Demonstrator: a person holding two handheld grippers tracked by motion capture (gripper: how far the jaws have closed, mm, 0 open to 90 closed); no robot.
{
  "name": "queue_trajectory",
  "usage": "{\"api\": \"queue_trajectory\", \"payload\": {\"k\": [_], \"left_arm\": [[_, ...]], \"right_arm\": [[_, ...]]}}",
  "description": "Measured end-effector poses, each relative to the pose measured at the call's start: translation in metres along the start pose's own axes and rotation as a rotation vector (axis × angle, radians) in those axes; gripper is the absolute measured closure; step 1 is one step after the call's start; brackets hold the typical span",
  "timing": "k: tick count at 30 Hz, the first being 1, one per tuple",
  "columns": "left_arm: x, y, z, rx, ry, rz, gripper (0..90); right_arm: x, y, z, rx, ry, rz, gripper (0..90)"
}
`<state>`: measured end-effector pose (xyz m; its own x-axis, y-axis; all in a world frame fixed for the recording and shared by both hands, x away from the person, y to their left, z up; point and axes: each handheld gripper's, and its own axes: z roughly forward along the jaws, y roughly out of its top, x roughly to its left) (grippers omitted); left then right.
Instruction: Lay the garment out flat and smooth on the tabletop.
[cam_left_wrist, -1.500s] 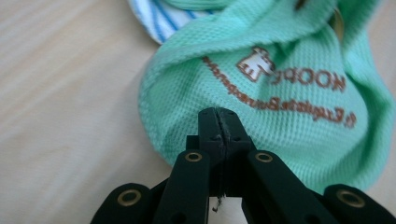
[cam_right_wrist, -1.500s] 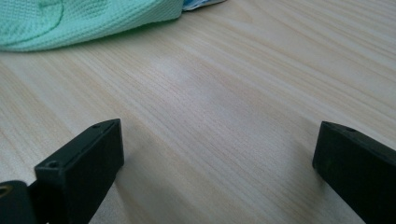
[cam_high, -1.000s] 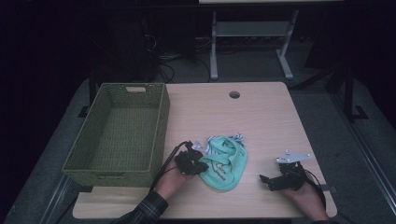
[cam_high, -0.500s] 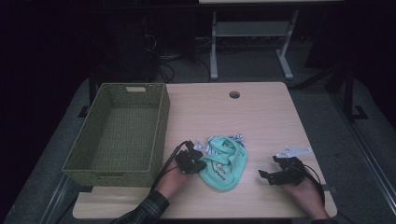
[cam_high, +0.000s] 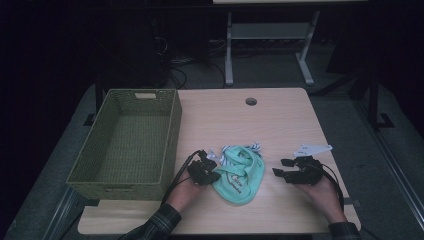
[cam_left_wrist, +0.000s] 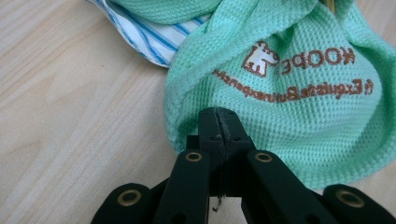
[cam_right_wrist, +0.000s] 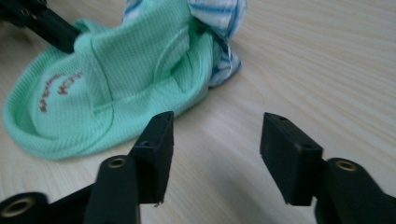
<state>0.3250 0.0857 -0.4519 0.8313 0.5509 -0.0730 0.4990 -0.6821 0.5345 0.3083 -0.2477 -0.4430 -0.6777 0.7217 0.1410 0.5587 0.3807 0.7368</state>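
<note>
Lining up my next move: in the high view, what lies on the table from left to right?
Wicker basket → left gripper → green cloth → right gripper.

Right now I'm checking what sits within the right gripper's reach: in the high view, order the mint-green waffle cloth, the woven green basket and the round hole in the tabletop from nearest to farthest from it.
From the right gripper:
1. Mint-green waffle cloth, just to its left.
2. Round hole in the tabletop, far side of the table.
3. Woven green basket, at the table's left edge, beyond the cloth.
</note>
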Motion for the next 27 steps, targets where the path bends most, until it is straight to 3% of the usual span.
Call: {"api": "queue_trajectory", "payload": {"k": [8, 20, 27], "left_arm": [[0.000, 0.000, 0.000, -0.005, 0.000, -0.003, 89.2], [0.002, 0.000, 0.000, -0.006, -0.011, -0.002, 89.3], [0.002, 0.000, 0.000, -0.006, -0.014, -0.007, 89.3]], "right_arm": [[-0.003, 0.020, 0.008, -0.006, 0.033, -0.026, 57.2], [-0.009, 0.044, 0.028, -0.013, 0.062, -0.021, 75.3], [-0.013, 0.048, 0.044, 0.019, 0.097, -0.003, 77.1]]}}
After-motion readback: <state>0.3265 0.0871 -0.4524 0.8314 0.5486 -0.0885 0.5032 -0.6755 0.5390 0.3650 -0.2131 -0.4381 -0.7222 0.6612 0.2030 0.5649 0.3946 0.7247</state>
